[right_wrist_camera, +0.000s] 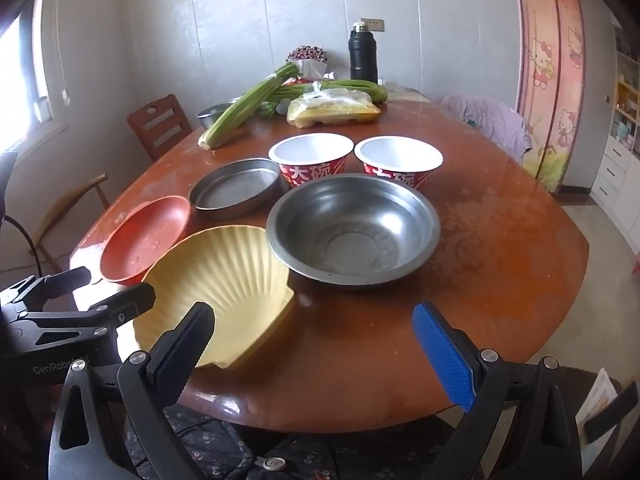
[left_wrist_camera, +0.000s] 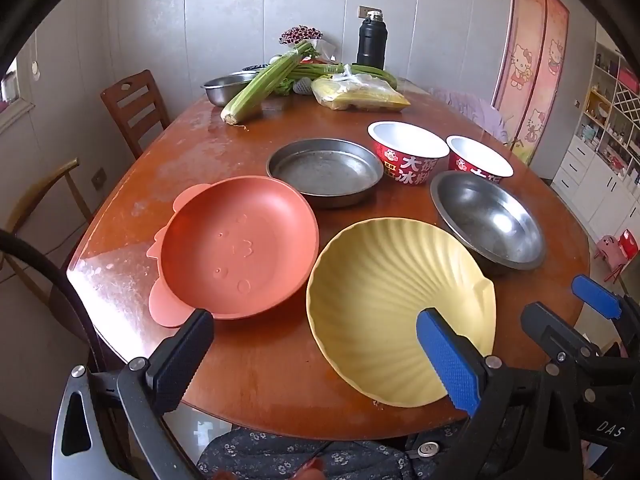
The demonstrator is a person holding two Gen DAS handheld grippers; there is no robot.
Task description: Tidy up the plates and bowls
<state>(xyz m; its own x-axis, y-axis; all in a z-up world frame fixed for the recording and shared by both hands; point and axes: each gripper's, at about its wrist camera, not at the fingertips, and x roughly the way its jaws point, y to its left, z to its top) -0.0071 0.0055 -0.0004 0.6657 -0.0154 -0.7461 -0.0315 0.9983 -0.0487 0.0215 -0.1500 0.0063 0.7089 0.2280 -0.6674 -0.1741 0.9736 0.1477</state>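
Nearest the lens, the left tongs [left_wrist_camera: 316, 356] stand spread wide and empty over the near edge of the counter [left_wrist_camera: 256, 376], and the right tongs [right_wrist_camera: 320, 354] are likewise released with nothing between them. Just ahead lies the yellow shell plate [left_wrist_camera: 384, 300], with the orange plate [left_wrist_camera: 240, 244] beside it to the left; behind them sit the flat metal pan [left_wrist_camera: 325, 170], the steel bowl [right_wrist_camera: 354, 226] and two red paper bowls [right_wrist_camera: 312, 160], all set close together. Both plates look like stiff, light plastic, probably slick on the glossy top, so a pinch across the raised rim seems safest; the yellow one's ribbed edge and small tab should give the pads some bite. Steel pieces will likely be heavier and slippery, best taken at the rolled lip. Paper bowls look thin and may crush, so a gentle squeeze at the rim suits them.
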